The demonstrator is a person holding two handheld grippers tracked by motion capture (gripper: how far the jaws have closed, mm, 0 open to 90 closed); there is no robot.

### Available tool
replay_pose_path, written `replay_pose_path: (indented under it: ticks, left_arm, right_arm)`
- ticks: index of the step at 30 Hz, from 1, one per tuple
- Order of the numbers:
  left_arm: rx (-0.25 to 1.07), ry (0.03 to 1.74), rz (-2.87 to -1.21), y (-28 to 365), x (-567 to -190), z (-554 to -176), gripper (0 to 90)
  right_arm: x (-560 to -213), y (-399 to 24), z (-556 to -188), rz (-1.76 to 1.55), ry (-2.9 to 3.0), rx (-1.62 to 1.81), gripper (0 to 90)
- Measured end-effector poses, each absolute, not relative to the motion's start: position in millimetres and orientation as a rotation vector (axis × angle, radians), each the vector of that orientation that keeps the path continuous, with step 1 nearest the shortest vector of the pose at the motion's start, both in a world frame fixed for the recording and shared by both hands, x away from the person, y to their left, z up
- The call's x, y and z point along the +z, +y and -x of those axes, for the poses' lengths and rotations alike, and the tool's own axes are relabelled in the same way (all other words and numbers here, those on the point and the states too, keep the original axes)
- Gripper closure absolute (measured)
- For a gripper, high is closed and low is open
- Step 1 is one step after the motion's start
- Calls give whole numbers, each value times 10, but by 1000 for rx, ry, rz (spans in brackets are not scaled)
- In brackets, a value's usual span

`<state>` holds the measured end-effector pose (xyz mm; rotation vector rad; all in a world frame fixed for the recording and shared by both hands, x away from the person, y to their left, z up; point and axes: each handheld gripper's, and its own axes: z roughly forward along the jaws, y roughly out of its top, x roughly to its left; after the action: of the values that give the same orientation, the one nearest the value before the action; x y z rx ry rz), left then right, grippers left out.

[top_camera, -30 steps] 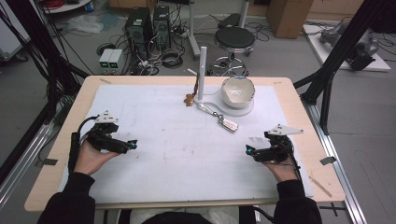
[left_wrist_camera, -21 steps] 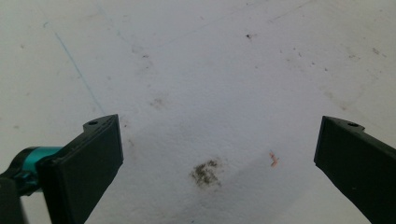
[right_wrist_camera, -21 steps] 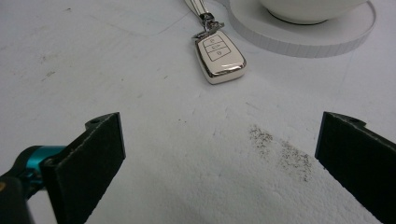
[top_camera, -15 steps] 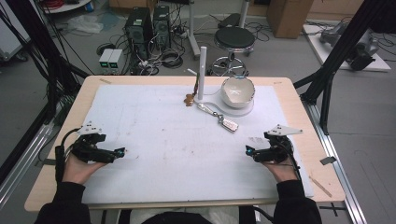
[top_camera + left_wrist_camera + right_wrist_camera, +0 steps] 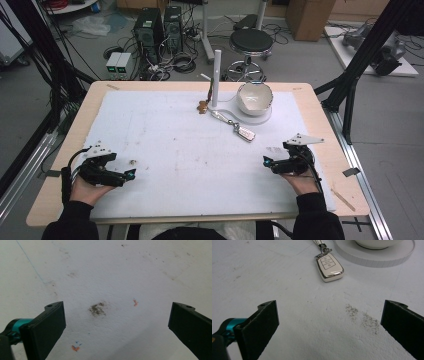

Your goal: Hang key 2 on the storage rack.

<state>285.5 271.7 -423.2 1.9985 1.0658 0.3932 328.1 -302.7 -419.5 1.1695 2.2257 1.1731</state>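
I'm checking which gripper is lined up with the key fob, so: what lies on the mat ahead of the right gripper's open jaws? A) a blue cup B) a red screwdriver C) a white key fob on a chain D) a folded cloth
C: in the right gripper view the white key fob lies on the mat beyond the right gripper, whose jaws stand wide apart, with its chain running up toward the bowl's round base.

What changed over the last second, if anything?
The left gripper moved back toward the person and out toward the table's left edge, with its fingers open and empty. The right gripper, key fob, bowl and white post stayed put. Nothing was grasped or released.
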Motion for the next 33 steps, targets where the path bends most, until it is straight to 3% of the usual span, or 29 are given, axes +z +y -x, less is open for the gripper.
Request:
replay_pose_path:
  ticks: [33]
  left_arm:
    - [392, 1032, -1938, 2773, -4252, -2820, 17]
  right_arm:
    - [-4078, -2641, -3583, -1120, 2360, 1002, 7]
